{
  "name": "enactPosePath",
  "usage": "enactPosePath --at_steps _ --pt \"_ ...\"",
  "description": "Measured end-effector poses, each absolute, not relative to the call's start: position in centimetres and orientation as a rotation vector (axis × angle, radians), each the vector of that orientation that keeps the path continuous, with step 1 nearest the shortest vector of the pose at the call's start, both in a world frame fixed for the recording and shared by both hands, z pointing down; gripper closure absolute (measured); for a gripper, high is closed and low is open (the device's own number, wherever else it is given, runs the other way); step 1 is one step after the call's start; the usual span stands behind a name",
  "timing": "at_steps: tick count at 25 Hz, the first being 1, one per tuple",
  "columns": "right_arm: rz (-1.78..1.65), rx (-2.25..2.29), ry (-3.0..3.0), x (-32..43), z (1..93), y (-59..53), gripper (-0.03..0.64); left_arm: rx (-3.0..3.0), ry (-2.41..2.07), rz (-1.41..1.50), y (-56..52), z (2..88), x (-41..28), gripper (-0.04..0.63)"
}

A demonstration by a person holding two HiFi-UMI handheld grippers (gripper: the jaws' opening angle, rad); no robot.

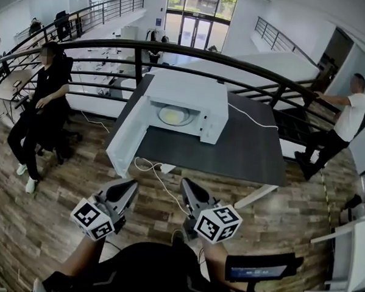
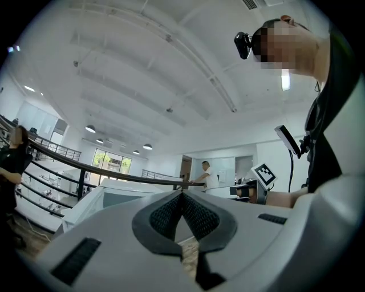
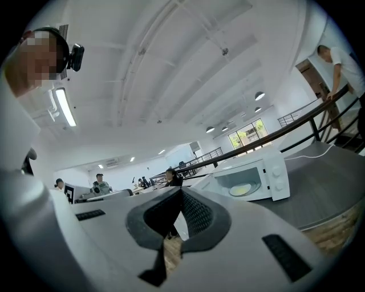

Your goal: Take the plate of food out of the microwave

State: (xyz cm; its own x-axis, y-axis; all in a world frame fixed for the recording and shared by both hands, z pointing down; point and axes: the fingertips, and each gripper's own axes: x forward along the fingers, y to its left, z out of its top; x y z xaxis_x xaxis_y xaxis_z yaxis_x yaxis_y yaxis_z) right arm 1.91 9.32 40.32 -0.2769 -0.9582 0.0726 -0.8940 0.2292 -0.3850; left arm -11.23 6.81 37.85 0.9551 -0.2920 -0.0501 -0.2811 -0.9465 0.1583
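The lift isn't begun: the plate of food (image 1: 176,116) sits inside the microwave (image 1: 194,100), its door (image 1: 126,139) swung open. Our left tongs (image 1: 129,188) and right tongs (image 1: 188,188) are both pressed together, empty, well short of the tabletop (image 1: 243,151). We have open floor (image 1: 58,191) ahead, but the door's edge crowds the left approach.

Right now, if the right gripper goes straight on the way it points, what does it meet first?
Probably the open white door of the white microwave oven on the dark grey table. The shut right gripper points toward it over the table's near edge, but depth is unclear.
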Motion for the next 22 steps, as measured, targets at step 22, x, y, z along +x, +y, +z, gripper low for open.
enactPosePath --at_steps 22 --pt "-0.559 -1.62 2.466 18.2 41.9 -2.1 0.618 2.917 -0.728 -0.109 -3.2 38.6 3.6 0.591"
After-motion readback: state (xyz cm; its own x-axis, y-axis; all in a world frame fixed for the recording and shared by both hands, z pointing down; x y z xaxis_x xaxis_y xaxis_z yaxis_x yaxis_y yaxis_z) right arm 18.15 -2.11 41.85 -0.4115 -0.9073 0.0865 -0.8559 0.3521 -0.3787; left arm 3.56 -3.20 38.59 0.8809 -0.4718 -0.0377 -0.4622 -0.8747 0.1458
